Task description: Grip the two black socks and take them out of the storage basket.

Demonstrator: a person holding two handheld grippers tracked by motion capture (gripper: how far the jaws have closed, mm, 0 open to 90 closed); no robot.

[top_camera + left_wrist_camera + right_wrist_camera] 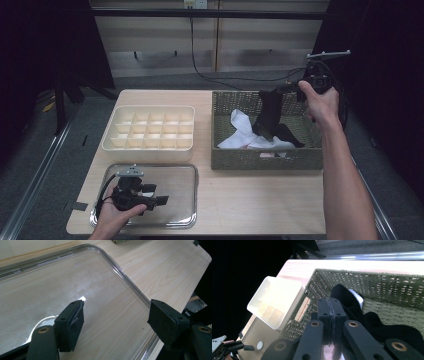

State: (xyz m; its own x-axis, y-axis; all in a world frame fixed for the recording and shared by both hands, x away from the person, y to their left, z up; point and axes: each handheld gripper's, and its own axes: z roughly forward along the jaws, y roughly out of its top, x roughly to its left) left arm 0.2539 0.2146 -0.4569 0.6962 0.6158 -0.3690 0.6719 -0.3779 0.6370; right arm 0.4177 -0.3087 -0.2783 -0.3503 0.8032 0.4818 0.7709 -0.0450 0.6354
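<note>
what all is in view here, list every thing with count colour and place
black sock: one, black, hanging from the right gripper above the basket
basket: one, olive green woven, right half of the table
white cloth: one or more pieces, white, lying in the basket
black cloth: one piece, black, in the basket at the right
divided box: one, cream, many small compartments, left of the basket
tray: one, clear, near left of the table
table: one, light wood
left gripper: one, black, jaws open, over the tray
right gripper: one, black, shut on the black sock
</note>
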